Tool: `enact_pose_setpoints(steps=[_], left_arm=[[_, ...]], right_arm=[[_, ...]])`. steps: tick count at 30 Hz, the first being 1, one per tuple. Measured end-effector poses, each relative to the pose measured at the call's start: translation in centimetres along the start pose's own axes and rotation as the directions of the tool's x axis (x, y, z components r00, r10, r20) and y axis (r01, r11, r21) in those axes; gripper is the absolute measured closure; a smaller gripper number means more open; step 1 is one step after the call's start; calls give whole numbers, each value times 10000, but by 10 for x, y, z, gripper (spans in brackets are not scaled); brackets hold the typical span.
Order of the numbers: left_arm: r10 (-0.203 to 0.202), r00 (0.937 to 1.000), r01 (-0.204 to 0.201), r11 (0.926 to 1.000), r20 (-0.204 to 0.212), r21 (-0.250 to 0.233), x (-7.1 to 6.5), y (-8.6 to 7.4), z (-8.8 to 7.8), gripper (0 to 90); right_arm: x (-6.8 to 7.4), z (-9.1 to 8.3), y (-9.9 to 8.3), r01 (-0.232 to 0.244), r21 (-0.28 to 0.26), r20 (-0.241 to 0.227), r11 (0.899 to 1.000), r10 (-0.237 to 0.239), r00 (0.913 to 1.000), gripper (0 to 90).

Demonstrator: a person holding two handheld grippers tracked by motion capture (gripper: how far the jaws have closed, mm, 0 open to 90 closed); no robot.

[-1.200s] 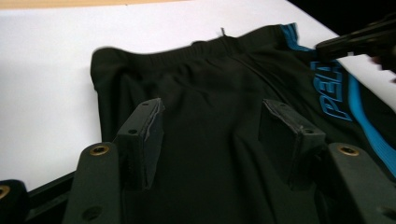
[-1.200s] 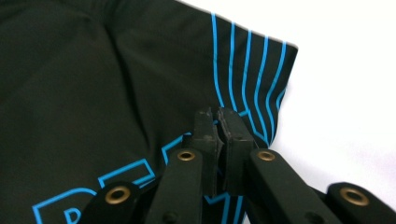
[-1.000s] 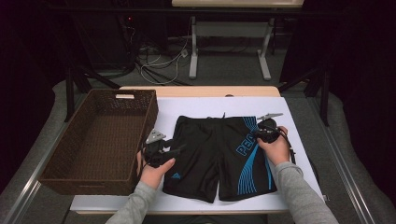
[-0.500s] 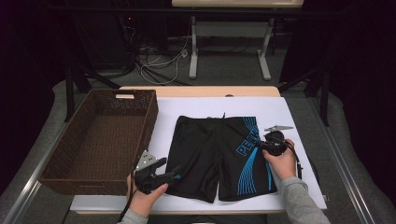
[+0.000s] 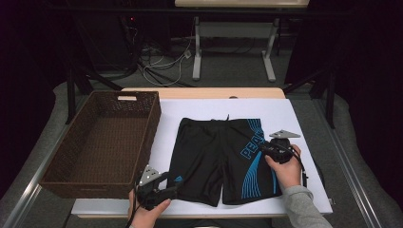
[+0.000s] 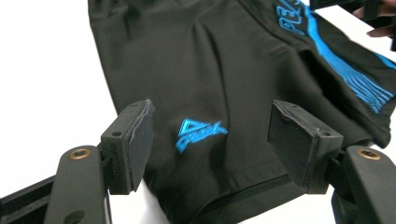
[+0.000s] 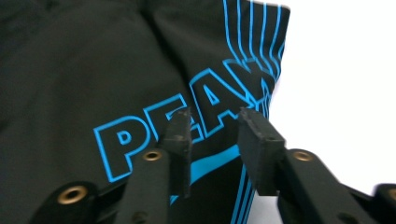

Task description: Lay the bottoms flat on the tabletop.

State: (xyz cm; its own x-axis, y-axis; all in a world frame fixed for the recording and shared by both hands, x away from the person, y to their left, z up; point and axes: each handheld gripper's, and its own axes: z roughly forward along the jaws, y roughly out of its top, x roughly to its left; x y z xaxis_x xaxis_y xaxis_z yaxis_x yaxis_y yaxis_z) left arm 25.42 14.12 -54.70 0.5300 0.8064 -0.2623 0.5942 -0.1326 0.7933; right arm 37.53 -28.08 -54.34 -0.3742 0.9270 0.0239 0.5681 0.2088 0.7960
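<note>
Black swim shorts with blue lettering flat on white counter | left tool released astride hem; right tool has just been opening, nothing gripped | we should pinch single edges squarely.

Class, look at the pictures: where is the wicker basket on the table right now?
In the high view the wicker basket stands at the table's left side, just left of the black swim shorts, with the left claw near its front right corner.
</note>
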Motion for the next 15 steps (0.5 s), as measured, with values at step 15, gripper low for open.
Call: enact_pose_setpoints(steps=[15], left_arm=[[-1273,9849,1271,9918,-1170,-92,5,-13,3,365]], right_arm=[[20,-15,10,664,-967,-522,9931,-717,9961,485]])
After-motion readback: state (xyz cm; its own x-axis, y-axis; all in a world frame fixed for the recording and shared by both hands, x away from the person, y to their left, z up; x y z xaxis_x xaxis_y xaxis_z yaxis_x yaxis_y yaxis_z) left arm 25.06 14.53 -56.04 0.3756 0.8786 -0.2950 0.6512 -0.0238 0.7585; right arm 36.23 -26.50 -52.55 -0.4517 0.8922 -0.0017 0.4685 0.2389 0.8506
